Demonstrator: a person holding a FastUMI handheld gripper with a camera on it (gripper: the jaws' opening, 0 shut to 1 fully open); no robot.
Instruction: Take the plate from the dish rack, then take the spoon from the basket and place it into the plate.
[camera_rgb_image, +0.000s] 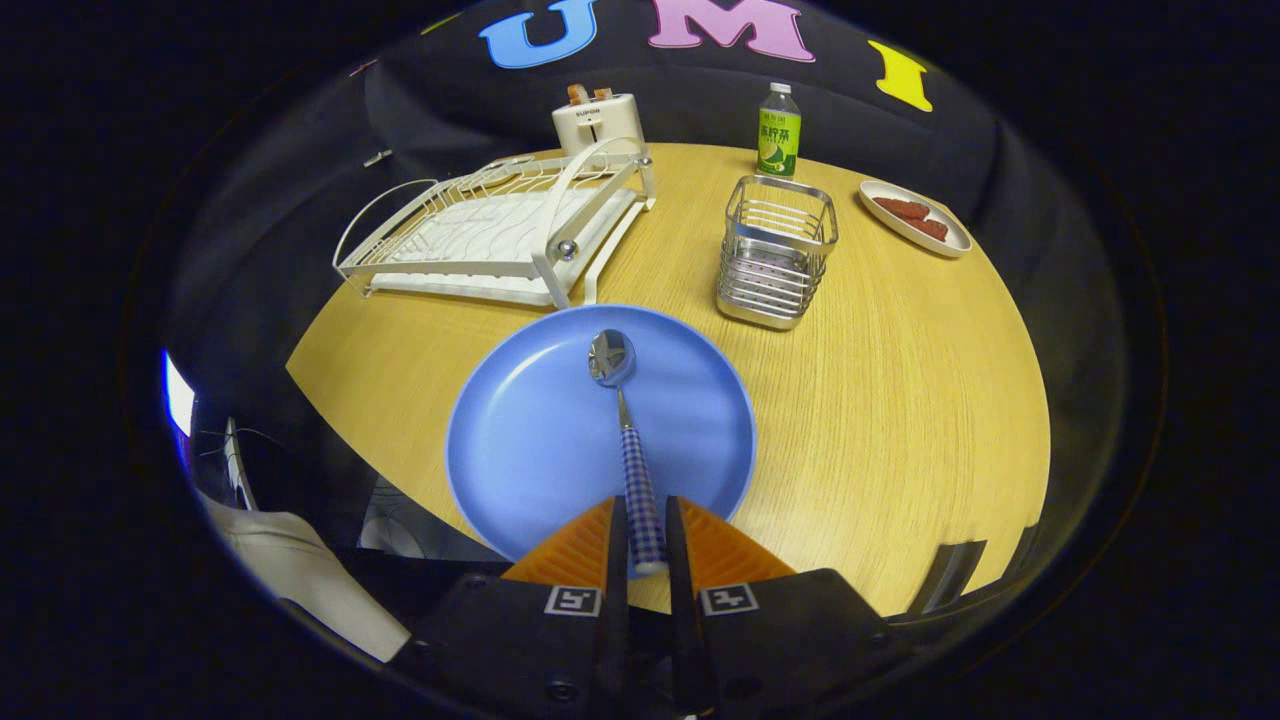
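The jaws pinch the checked handle of the spoon, a light, stiff, likely slippery thing best held mid-handle as here, its bowl over the blue plate on the tabletop, near the empty basket.

Round pale-wood table against black cloth wall, bright light patch beside it.
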